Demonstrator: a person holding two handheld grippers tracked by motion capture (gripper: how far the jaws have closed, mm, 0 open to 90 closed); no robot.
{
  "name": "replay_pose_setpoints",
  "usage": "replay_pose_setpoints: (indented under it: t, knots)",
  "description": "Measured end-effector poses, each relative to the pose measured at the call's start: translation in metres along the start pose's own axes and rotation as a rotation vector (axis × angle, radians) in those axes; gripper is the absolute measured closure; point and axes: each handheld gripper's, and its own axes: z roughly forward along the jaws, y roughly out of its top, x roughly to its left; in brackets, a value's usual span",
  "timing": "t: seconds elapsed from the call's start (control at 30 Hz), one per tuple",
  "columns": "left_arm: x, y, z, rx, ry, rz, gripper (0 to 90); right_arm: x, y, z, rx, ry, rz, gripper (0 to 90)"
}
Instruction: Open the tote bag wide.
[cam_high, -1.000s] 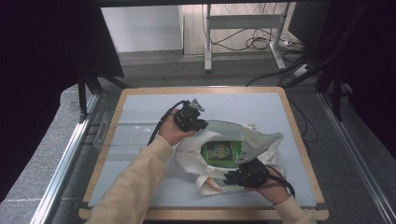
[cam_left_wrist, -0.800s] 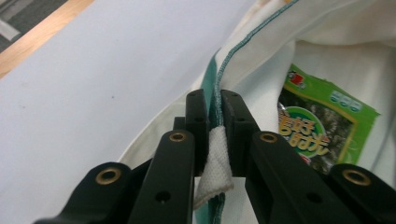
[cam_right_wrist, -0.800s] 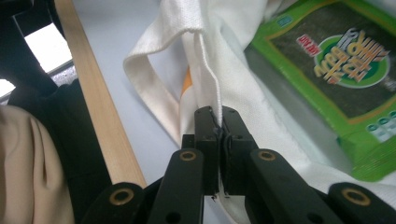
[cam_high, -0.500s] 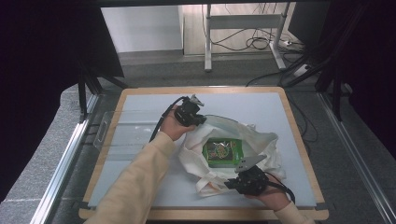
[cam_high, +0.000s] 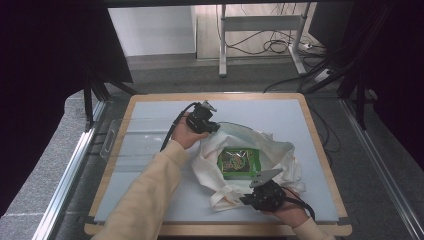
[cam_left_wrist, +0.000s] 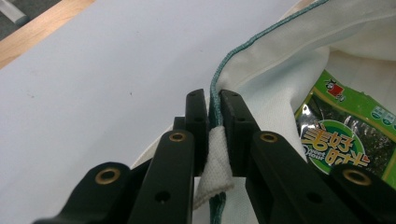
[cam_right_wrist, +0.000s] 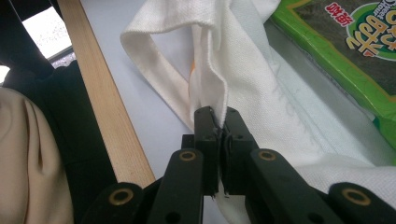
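High view: A white cloth bag (cam_high: 250, 160) lies crumpled on the pale blue table surface (cam_high: 150, 150), right of centre. A green seaweed snack packet (cam_high: 239, 162) rests face up in the open mouth of the bag, with cloth on all sides of it. The left gripper (cam_high: 212, 125) sits at the far left edge of the bag, carried by a hand whose cream sleeve (cam_high: 145, 200) enters from the bottom. The right gripper (cam_high: 247, 200) sits at the near edge of the bag, close to the wooden table rim (cam_high: 215, 230). The two grippers are well apart, with the packet between them. A clear plastic tray (cam_high: 112, 145) lies at the left side of the table.

Left gripper view: The jaws of the left gripper (cam_left_wrist: 213, 116) are closed on the teal-stitched hem of the cloth bag (cam_left_wrist: 299, 42); a fold of white fabric is clamped between the pads. The hem runs up and away to the right. The seaweed snack packet (cam_left_wrist: 341, 135) lies just right of the jaws, inside the bag.

Right gripper view: The jaws of the right gripper (cam_right_wrist: 218, 123) are closed on a bunched fold of the cloth bag (cam_right_wrist: 261, 88), which rises upright from the pads. A white bag strap (cam_right_wrist: 149, 65) loops to the left over the table surface. The seaweed snack packet (cam_right_wrist: 345, 51) lies at upper right on the cloth.
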Motion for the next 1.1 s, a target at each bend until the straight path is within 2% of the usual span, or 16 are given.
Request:
replay_pose_setpoints:
  t: [0.23,0.27,0.4,0.43,0.5,0.53,0.57,0.63,0.67,0.73,0.77,0.8,0.83,0.93,1.1]
  knots:
    - [-0.004,-0.001,-0.003,-0.006,-0.005,0.021,82.4,0.0,0.0,0.0,-0.008,-0.004,-0.007,84.3]
    - [-0.006,-0.002,-0.006,-0.007,-0.018,0.024,82.1,0.001,0.0,0.001,-0.007,-0.012,-0.013,82.1]
    - [-0.008,-0.004,-0.011,-0.017,-0.026,0.035,79.9,0.003,0.001,0.002,0.0,-0.014,-0.019,78.4]
    - [-0.01,-0.005,-0.017,-0.031,-0.03,0.035,76.2,0.003,0.003,0.001,-0.008,-0.012,-0.023,75.3]
    - [-0.011,-0.006,-0.022,-0.043,-0.04,0.032,74.4,0.003,0.003,0.0,-0.011,-0.011,-0.021,74.2]
    - [-0.013,-0.006,-0.029,-0.063,-0.04,0.037,68.8,0.002,0.004,-0.003,-0.026,-0.015,-0.019,69.9]
    - [-0.013,-0.006,-0.029,-0.063,-0.04,0.037,66.0,0.002,0.004,-0.004,-0.032,-0.016,-0.015,67.6]
    - [-0.017,-0.008,-0.04,-0.086,-0.05,0.041,59.8,0.001,0.005,-0.007,-0.052,-0.019,-0.01,63.6]
    - [-0.019,-0.009,-0.043,-0.096,-0.052,0.044,59.8,0.001,0.005,-0.007,-0.052,-0.019,-0.01,63.6]
    - [-0.026,-0.013,-0.057,-0.124,-0.05,0.066,52.1,-0.001,0.006,-0.012,-0.082,-0.031,0.004,58.3]
    - [-0.026,-0.013,-0.057,-0.124,-0.05,0.066,50.6,-0.001,0.006,-0.012,-0.082,-0.031,0.004,58.3]
    - [-0.03,-0.016,-0.062,-0.136,-0.047,0.084,50.6,-0.001,0.007,-0.013,-0.092,-0.032,0.01,57.4]
    - [-0.033,-0.018,-0.066,-0.147,-0.049,0.09,47.9,-0.002,0.008,-0.017,-0.117,-0.034,0.031,55.5]
    - [-0.04,-0.025,-0.076,-0.163,-0.059,0.097,45.7,-0.003,0.01,-0.019,-0.129,-0.033,0.042,53.4]
    - [-0.049,-0.037,-0.086,-0.185,-0.084,0.083,43.7,-0.003,0.012,-0.025,-0.149,-0.038,0.061,51.8]
